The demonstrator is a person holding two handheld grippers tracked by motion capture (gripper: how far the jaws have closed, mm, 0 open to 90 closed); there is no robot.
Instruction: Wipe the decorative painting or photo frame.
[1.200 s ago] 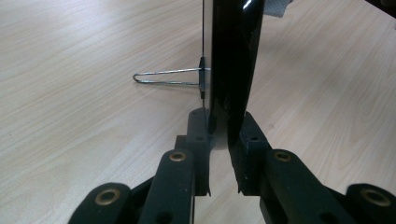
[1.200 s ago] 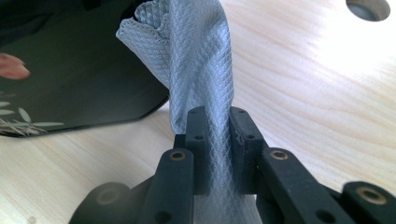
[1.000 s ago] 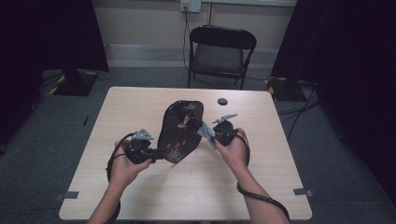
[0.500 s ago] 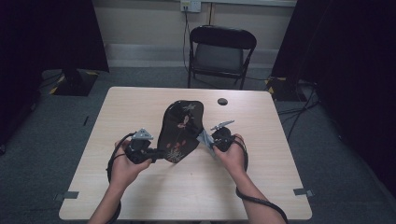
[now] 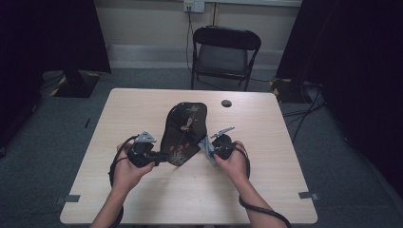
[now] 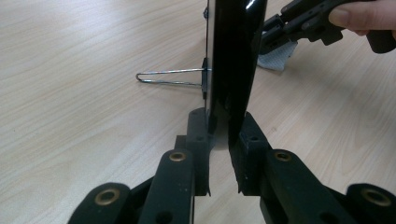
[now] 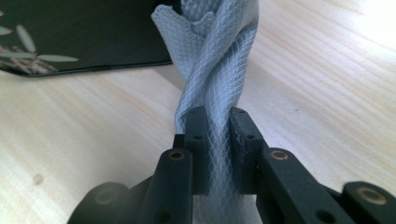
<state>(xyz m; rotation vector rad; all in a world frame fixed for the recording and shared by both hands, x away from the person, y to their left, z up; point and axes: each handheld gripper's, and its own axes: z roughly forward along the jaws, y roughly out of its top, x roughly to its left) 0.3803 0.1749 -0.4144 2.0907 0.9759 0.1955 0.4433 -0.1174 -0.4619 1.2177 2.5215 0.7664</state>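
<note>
At the centre of the high view, the black glossy oval panel with a painted flower pattern (image 5: 184, 133) stands tilted on the light wooden desk (image 5: 266, 190), its lower edge clamped in the closed left tool (image 5: 159, 158). The right tool (image 5: 209, 151), pinched shut on a grey diamond-weave cloth (image 7: 215, 60), has dropped lower and closer to the panel's right edge, likely to wipe it.

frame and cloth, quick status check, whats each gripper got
Left gripper shut on frame edge, frame upright. Right gripper shut on grey cloth, close beside frame. Wire stand out behind frame; nothing in the way.
</note>
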